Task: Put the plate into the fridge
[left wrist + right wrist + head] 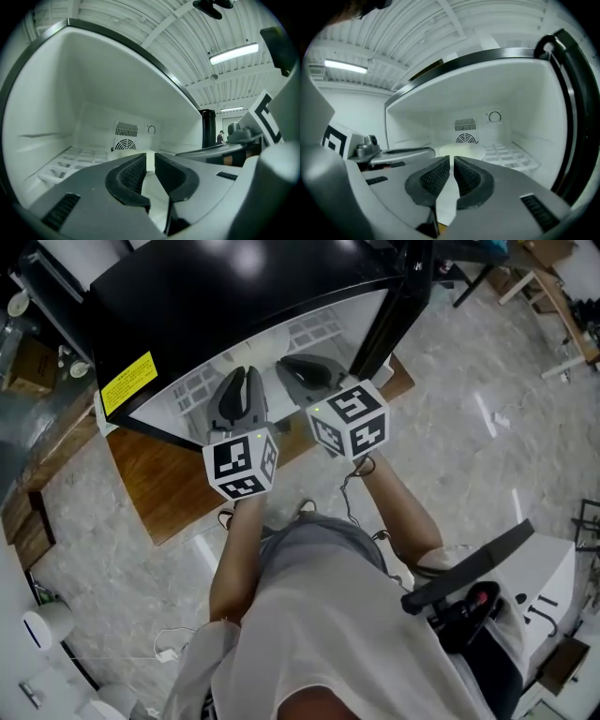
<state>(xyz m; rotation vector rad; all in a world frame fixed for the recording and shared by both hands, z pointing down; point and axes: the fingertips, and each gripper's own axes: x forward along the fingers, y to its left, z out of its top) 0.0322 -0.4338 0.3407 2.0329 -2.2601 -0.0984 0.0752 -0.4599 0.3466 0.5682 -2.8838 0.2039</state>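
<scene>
A pale round plate [461, 151] lies flat on the floor of the open fridge [216, 296], in front of the round fan vent [465, 138]. My right gripper [452, 161] points level into the fridge just short of the plate, and its jaws stand a narrow slit apart with nothing between them. My left gripper [150, 159] sits beside it to the left, also at the fridge mouth, with a slightly wider gap and nothing held. The left gripper view shows only a pale strip of the plate past the jaws. In the head view the left gripper [246, 376] and right gripper [295, 364] reach under the black fridge top.
White ribbed shelf trays line the fridge floor at the left [70, 161] and right [511, 154]. The black door seal [574, 117] frames the right side. The fridge stands on a wooden platform [169, 484]. A white machine [534, 596] stands at the person's lower right.
</scene>
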